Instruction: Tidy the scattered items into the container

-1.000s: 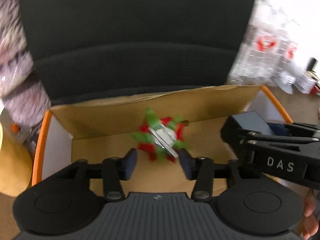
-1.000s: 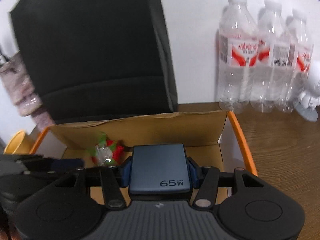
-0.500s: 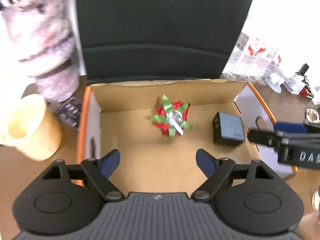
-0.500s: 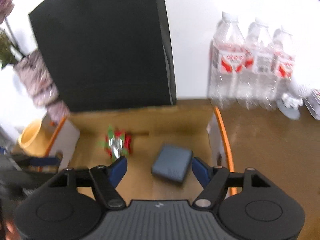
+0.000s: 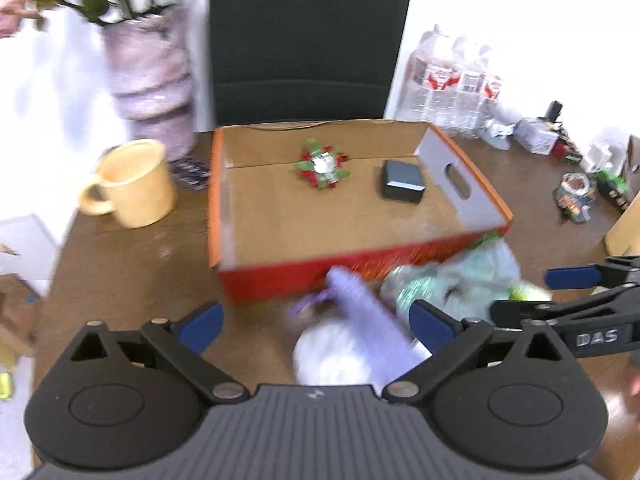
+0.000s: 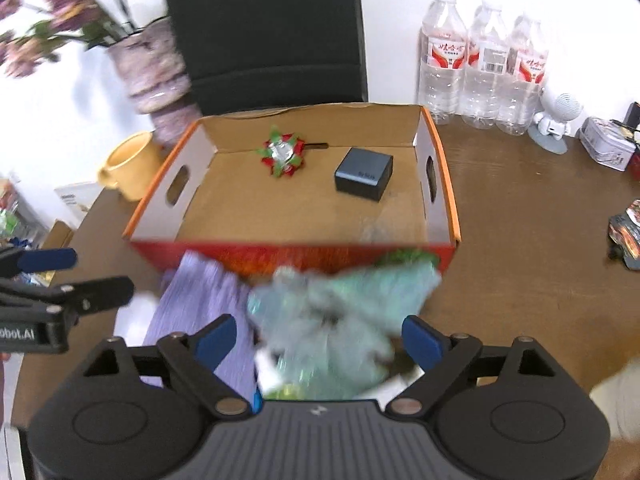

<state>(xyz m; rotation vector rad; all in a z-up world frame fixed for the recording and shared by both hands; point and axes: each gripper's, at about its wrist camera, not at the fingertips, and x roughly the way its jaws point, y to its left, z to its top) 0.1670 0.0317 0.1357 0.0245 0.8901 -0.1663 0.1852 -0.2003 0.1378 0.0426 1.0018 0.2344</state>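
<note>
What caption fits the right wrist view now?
Right gripper, jaws opening, above a greenish packet and purple packet; bow and charger in box.

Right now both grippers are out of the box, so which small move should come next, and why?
Probably lower the right gripper onto the green bag just below it. The bow and charger already lie in the box, while the green bag and the purple pack remain on the table in front of it. The right jaws are opening with nothing pressed between them.
</note>
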